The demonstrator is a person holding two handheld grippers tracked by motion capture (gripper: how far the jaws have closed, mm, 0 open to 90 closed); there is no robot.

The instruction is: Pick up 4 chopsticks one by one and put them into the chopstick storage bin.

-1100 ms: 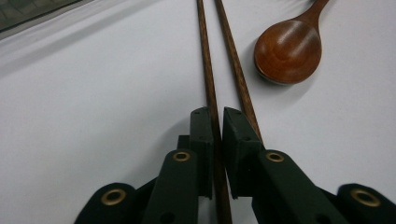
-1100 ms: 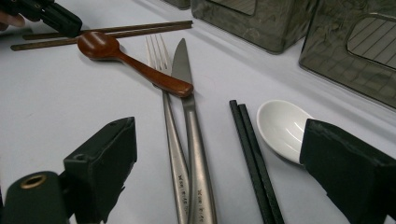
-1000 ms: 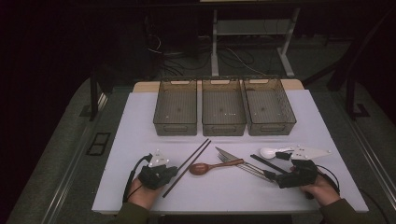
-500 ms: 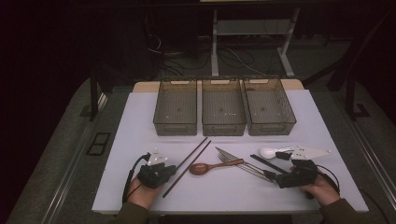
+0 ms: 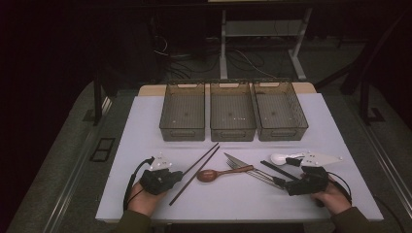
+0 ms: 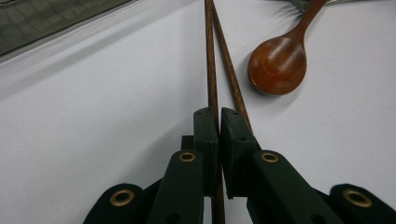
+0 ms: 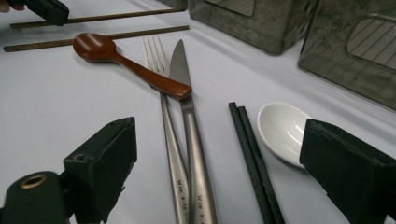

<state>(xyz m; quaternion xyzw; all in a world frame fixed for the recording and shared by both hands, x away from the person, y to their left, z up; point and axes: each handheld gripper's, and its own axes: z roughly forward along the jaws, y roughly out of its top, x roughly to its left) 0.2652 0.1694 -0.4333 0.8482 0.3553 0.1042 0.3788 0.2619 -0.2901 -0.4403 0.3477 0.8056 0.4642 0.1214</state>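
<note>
1. The left gripper (image 5: 175, 175) rests low on the tabletop (image 5: 145, 126), its fingers (image 6: 205, 135) drawn together on one of the two brown chopsticks (image 6: 211, 70).
2. In the left gripper view that stick runs straight ahead out of the narrow gap between the fingers, its long axis in line with theirs and its far end pointing away toward the bins (image 5: 233, 116).
3. The second brown stick lies just beside the right finger, slanting off from the first, so the pair spreads slightly near the fingers and crosses farther out.
4. In the high view the sticks lie on a diagonal, their near ends by the left fingers and their far ends up and to the right.
5. A wooden spoon (image 6: 276, 63) lies just right of the sticks, ahead of the left fingers, bowl toward them and handle pointing away.
6. The right gripper (image 7: 224, 182) has its fingers spread wide and holds nothing.
7. Between those fingers lie a fork (image 7: 168, 135), a knife (image 7: 191, 140) and black chopsticks (image 7: 254, 163), all pointing away along them; a white spoon (image 7: 282, 128) sits just before the right finger.
</note>
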